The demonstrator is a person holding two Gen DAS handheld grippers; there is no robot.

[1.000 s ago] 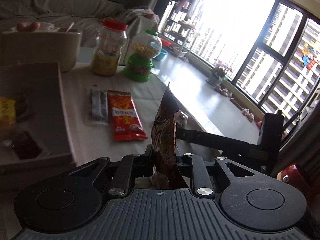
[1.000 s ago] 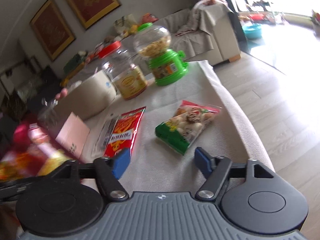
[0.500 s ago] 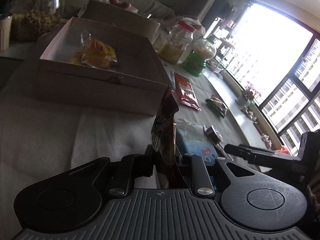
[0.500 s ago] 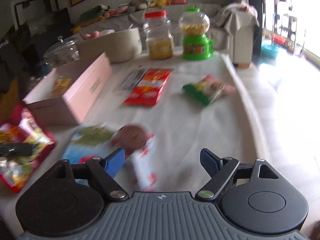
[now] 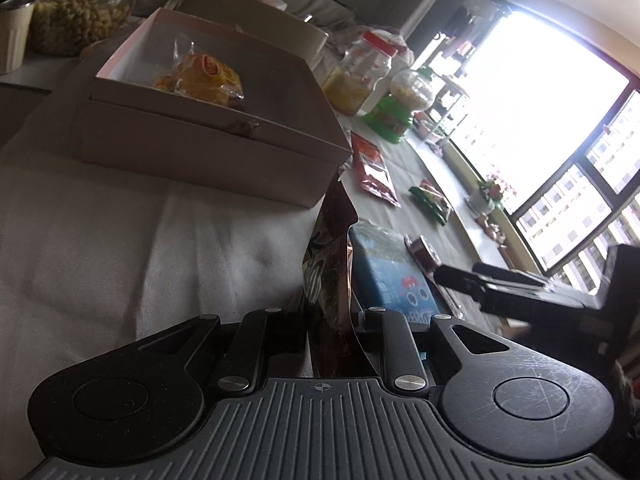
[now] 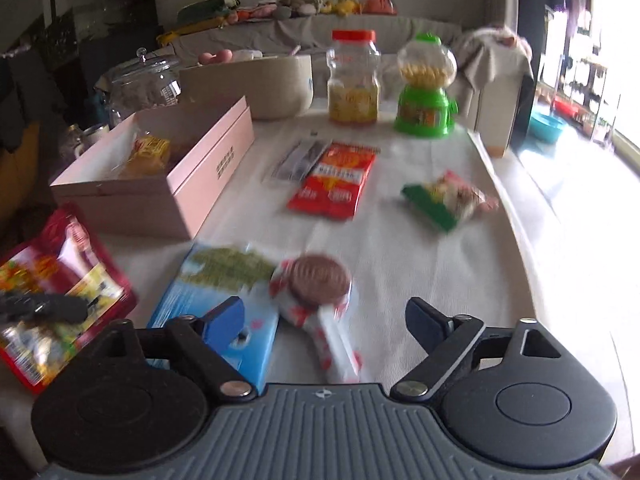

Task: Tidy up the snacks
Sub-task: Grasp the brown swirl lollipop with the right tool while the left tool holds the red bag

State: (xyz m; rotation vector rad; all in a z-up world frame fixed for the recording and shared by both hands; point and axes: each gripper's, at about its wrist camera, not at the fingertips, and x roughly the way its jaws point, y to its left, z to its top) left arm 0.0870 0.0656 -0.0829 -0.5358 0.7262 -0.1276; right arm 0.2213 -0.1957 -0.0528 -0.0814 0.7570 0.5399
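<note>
Two views | left gripper (image 5: 330,320) clamps red pouch (image 5: 330,280); right gripper (image 6: 324,316) opening, empty; cookie pack (image 6: 320,292) below

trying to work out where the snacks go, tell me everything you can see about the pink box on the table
The pink box is a long, rectangular, open-topped container that looks like stiff card or thin wood, pale pink outside, with small dark print on one side. It sits flat on the white tablecloth, left of the loose packets. Inside lies a yellow snack packet in clear wrap; other contents are unclear. A red snack bag, pinched by the left gripper, is near its close corner.
</note>
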